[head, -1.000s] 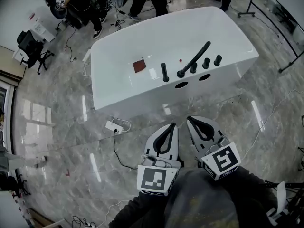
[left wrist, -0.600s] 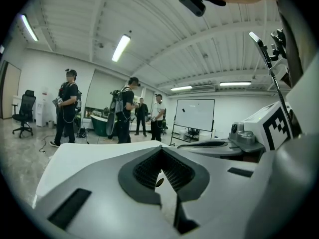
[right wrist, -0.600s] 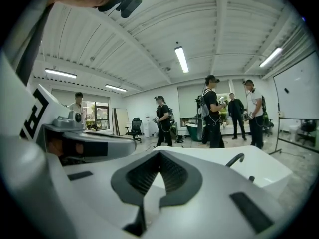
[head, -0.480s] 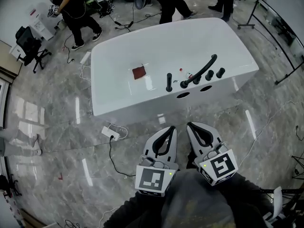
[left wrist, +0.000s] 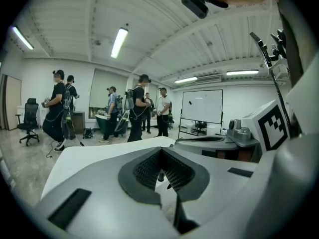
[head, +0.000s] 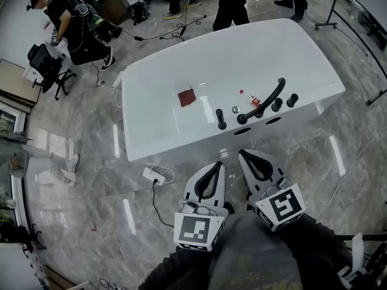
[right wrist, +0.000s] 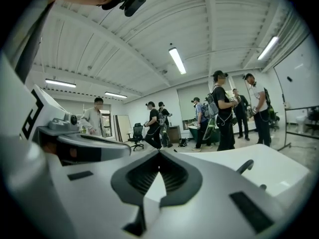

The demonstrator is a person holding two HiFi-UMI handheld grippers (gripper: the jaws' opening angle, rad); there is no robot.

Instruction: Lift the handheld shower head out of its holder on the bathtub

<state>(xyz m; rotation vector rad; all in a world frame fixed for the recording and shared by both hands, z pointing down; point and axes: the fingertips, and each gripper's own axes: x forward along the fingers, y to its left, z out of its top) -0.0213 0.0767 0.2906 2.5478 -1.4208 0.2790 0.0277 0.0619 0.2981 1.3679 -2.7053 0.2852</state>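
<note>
A white bathtub [head: 151, 138] stands ahead of me on the marble floor. On its near rim a short black upright shower handset [head: 221, 119] sits in its holder. Right of it are a long curved black spout [head: 264, 103] and two black knobs [head: 277, 104]. My left gripper [head: 218, 161] and right gripper [head: 242, 153] are side by side over the floor, short of the tub, both shut and empty. In the left gripper view the left gripper [left wrist: 160, 150] points at the tub rim. In the right gripper view the right gripper [right wrist: 159, 153] is left of the spout [right wrist: 244, 166].
A red patch [head: 187, 97], a round drain [head: 235, 109] and a small bottle [head: 251, 100] lie in the tub. A white power strip [head: 154, 175] with cable lies on the floor near the tub's left corner. Several people and an office chair [head: 48, 65] stand beyond.
The tub and its fixtures have come closer in the head view. Both grippers have travelled towards it together, still shut and side by side.
</note>
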